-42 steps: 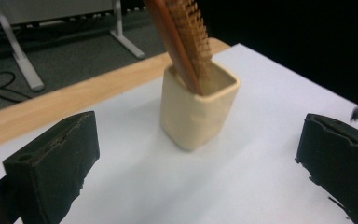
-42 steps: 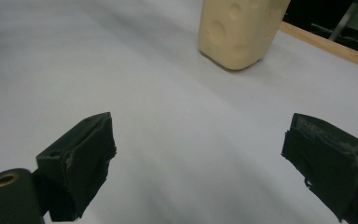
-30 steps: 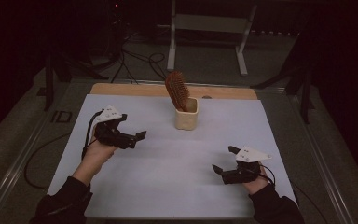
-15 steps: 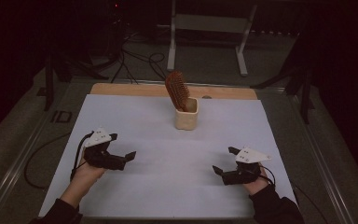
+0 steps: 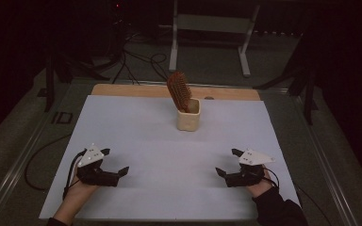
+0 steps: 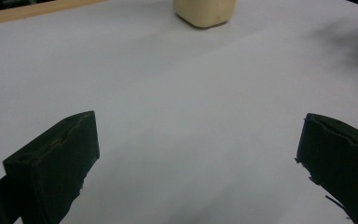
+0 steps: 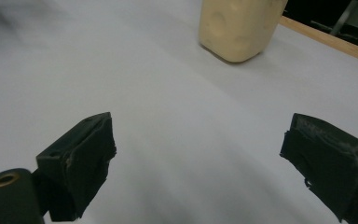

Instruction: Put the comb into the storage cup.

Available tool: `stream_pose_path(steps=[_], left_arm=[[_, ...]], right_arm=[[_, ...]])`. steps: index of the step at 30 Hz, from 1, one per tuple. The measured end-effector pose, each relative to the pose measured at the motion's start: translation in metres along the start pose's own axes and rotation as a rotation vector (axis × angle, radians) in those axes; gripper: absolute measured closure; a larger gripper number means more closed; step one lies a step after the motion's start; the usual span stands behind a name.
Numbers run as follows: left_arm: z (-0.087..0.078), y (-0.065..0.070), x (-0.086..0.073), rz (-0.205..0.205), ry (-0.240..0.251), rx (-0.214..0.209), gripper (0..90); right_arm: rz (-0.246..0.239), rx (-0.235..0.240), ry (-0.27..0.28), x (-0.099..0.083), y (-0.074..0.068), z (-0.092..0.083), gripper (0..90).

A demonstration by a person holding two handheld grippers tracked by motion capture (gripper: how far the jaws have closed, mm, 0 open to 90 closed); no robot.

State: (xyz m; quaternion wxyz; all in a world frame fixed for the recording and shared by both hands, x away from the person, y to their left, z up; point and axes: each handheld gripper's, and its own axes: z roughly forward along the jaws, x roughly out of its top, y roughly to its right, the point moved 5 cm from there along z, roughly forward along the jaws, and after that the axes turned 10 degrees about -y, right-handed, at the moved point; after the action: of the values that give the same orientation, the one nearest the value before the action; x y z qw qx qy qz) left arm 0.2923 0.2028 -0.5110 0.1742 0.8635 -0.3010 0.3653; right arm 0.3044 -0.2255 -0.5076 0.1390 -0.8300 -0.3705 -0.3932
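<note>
**Brush in the cup, both grippers parked at the near edge**

At the far middle of the table [image 5: 136,122], just short of its wooden back edge, stood the cream cup [image 5: 188,114] with the brown hairbrush [image 5: 179,91] upright in it, bristle head up and leaning a little left. Near the front edge the left gripper [image 5: 117,165] sat toward the left corner and the right gripper [image 5: 225,164] toward the right corner, both well apart from the cup, jaws spread wide and holding nothing. Judging by that layout, the placing step looked finished and the hands were at rest. Any further move would call for a long reach forward to the cup, with care not to tip it by the leaning brush.
</note>
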Motion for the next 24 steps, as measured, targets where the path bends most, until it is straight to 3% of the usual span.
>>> stream_pose_path(steps=[13,17,24], left_arm=[[-0.02,-0.016,-0.04,-0.053,0.002,0.06,0.0],[-0.024,-0.02,-0.051,-0.09,0.006,0.066,0.0],[-0.03,-0.017,-0.061,-0.111,0.03,0.06,0.0]], right_arm=[[-0.003,0.003,-0.003,-0.002,0.0,0.001,8.0],[-0.005,0.007,-0.003,-0.002,-0.001,0.001,8.0],[0.005,0.011,-0.002,-0.002,0.0,0.002,8.0]])
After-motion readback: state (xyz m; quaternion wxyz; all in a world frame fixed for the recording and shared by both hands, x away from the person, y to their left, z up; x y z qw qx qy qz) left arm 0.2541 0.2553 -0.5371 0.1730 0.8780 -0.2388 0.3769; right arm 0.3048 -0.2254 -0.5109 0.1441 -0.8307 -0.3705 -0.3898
